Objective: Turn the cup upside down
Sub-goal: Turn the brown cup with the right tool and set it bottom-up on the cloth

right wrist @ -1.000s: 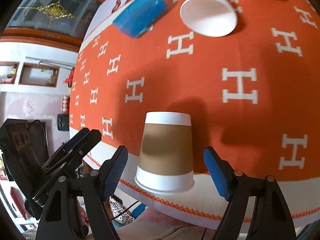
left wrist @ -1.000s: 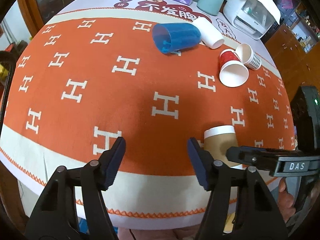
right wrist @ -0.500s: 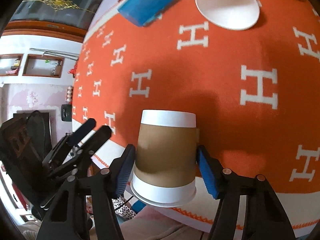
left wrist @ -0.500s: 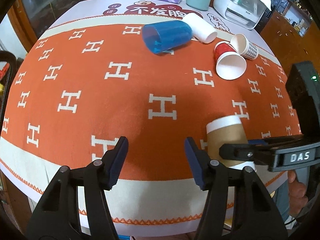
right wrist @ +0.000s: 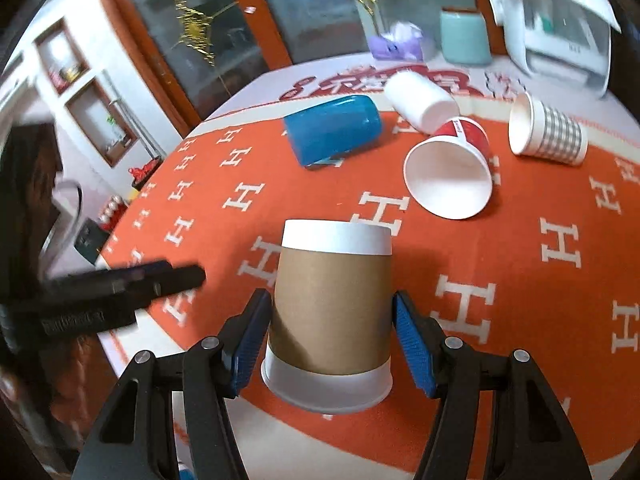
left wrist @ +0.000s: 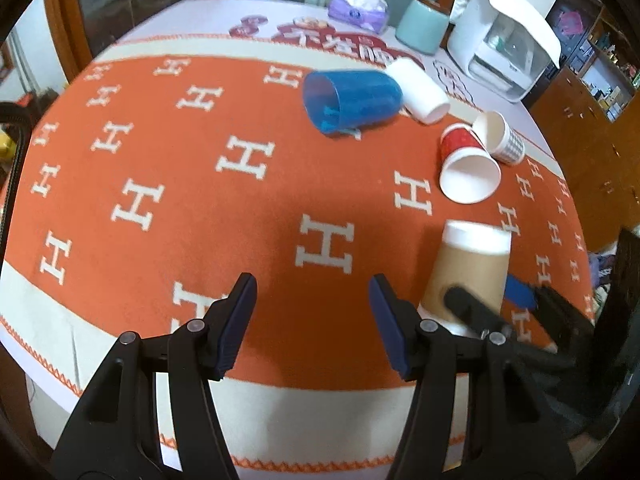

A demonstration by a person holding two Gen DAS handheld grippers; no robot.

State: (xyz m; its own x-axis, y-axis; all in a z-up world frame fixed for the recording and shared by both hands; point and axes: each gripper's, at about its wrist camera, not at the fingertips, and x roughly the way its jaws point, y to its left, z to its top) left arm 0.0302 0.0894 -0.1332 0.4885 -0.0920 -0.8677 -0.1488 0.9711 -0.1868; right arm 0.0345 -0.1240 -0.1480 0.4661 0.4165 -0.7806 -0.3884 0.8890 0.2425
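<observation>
A brown paper cup (right wrist: 332, 312) with white bands stands mouth down, and my right gripper (right wrist: 330, 336) is shut on its sides near the table's front edge. The same cup (left wrist: 468, 272) shows at the right in the left wrist view, with the right gripper's fingers (left wrist: 472, 308) around it. My left gripper (left wrist: 312, 316) is open and empty above the orange cloth, left of the cup. The left gripper's fingers (right wrist: 160, 276) show at the left in the right wrist view.
Further back lie a blue plastic cup (left wrist: 352, 100), a white cup (left wrist: 420, 90), a red paper cup (left wrist: 466, 164) and a checked paper cup (left wrist: 500, 136), all on their sides. A tissue pack (left wrist: 358, 12), teal canister (left wrist: 422, 26) and white appliance (left wrist: 508, 40) stand at the far edge.
My right gripper has closed on the brown cup and swung round with it, so the view now faces the far side of the table. The left gripper has stayed open.
</observation>
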